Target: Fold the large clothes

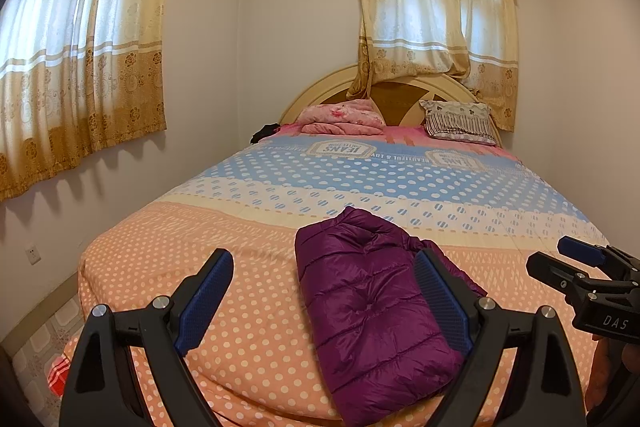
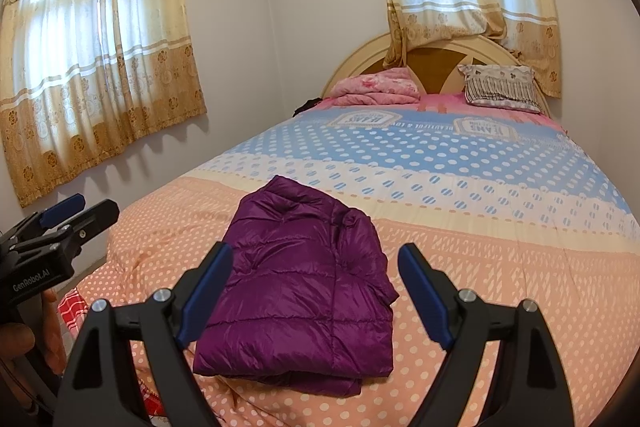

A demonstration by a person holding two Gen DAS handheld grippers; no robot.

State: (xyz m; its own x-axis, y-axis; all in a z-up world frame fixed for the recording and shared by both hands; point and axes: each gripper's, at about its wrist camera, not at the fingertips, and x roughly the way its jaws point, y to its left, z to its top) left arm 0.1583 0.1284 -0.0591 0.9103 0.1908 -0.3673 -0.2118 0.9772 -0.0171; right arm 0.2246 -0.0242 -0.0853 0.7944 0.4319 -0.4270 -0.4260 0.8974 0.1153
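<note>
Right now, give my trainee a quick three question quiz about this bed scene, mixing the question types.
1. True or false: the purple puffer jacket lies folded on the bedspread near the foot of the bed.
2. Multiple choice: the left claw is A) open and holding nothing, B) shut on the jacket, C) shut on a pillow.
3. Fill in: the striped pillow rests against the ____.

Key: 1 true; 2 A; 3 headboard. The right claw is open too.
</note>
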